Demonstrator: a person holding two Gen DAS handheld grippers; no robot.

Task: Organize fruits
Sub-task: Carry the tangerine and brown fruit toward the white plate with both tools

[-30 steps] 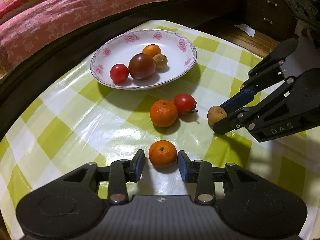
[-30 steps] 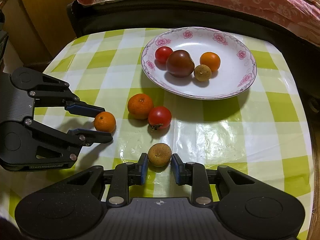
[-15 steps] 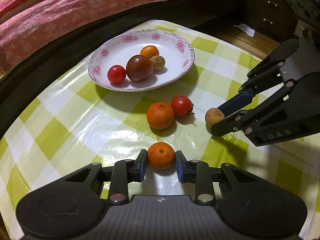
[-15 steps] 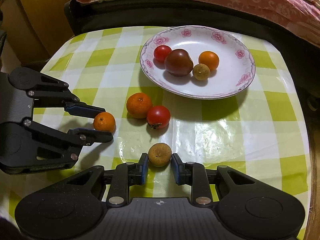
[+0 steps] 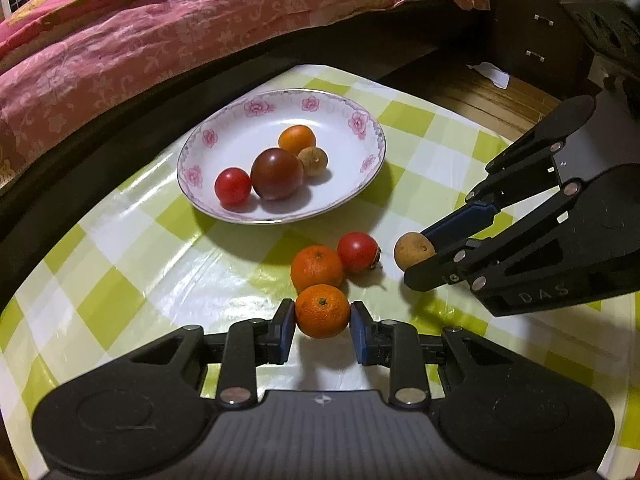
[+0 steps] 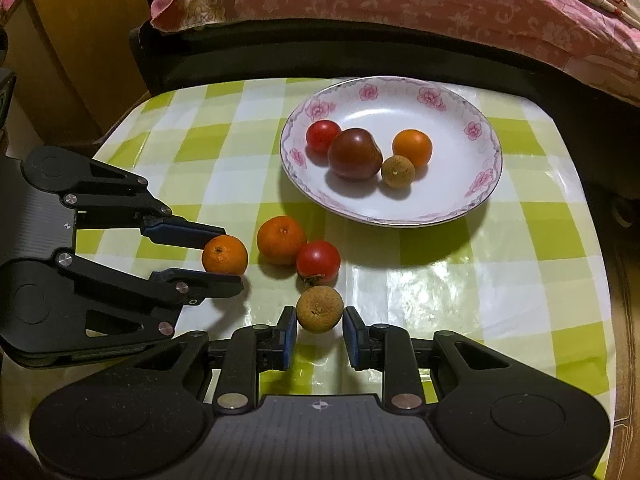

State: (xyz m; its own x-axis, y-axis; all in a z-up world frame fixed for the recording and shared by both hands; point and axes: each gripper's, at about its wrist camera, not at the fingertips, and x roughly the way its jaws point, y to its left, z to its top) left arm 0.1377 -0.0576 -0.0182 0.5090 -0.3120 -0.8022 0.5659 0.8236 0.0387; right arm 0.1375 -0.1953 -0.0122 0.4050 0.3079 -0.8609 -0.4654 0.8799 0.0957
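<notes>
My left gripper (image 5: 322,327) is shut on a small orange mandarin (image 5: 322,316) and holds it just above the checked cloth; it also shows in the right wrist view (image 6: 224,255). My right gripper (image 6: 319,329) is shut on a brown round fruit (image 6: 319,309), seen too in the left wrist view (image 5: 414,250). A second mandarin (image 5: 317,268) and a red tomato (image 5: 357,251) lie touching on the cloth between the grippers and the plate. The flowered white plate (image 5: 340,116) holds a red tomato, a dark tomato, an orange fruit and a small brown fruit.
The small table wears a green and white checked cloth (image 6: 520,264). A bed with a pink quilt (image 5: 160,28) runs along its far side. A dark drawer unit (image 5: 532,40) stands at the far right and a wooden cabinet (image 6: 76,60) at the far left.
Both grippers have closed onto their fruits and lifted them, moving slightly towards the plate. The mandarin and tomato on the cloth have not moved.
</notes>
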